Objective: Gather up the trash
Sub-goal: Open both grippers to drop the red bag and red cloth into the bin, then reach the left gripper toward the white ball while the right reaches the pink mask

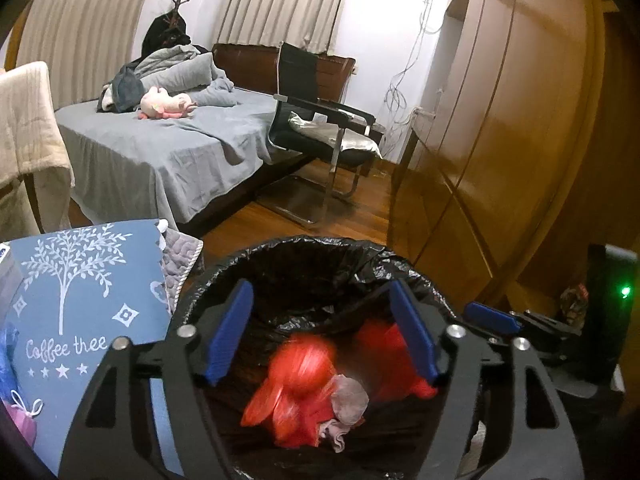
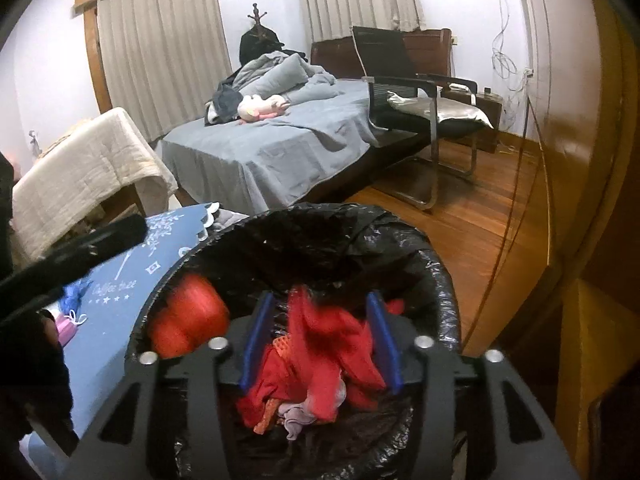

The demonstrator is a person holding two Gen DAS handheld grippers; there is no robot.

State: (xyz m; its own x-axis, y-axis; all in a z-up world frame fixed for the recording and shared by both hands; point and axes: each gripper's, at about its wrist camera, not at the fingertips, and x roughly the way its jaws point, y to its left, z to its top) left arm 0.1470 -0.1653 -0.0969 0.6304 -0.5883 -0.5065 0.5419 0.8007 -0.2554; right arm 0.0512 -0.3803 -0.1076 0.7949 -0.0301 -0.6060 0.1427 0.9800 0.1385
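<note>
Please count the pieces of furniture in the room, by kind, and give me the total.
Bed with grey sheet: 1
Black chair with chrome frame: 1
Wooden coat stand: 1
Brown wooden wardrobe: 1
Total: 4

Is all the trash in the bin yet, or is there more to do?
Looks mostly done here: the red plastic trash and a crumpled tissue lie inside the bin's black liner. Nothing is in hand: the left gripper and the right gripper both hang open over the bin. Small things on the blue cloth may be left, but I cannot tell if they are trash.
</note>
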